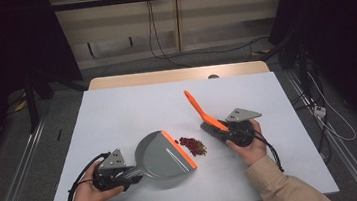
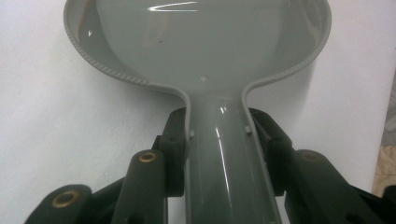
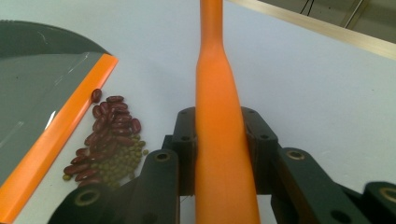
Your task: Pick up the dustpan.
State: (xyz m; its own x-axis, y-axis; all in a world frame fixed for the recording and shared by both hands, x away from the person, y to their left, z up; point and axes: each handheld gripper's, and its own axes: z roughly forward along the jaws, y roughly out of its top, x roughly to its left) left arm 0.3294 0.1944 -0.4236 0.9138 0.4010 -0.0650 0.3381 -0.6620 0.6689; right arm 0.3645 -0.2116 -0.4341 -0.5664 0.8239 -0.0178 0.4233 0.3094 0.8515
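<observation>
Smooth grey plastic dustpan [image 1: 164,153] with an orange rubber lip, lying flat on the matte white table [image 1: 117,112] at about 7 o'clock; its rounded glossy handle pinched between the black jaws of the left gripper [image 2: 219,135]. Slim orange plastic brush handle [image 3: 217,116], flaring toward the grip, clamped in the right gripper [image 3: 219,135] at 4 o'clock — angled toward 11. Small heap of glossy red kidney beans and tiny round green beans [image 1: 193,145] just beside the lip, near table centre.

I see the white-topped table [image 1: 117,112] carrying a grey dustpan [image 1: 164,154] and a bean pile [image 1: 193,145] just beside its orange lip.
</observation>
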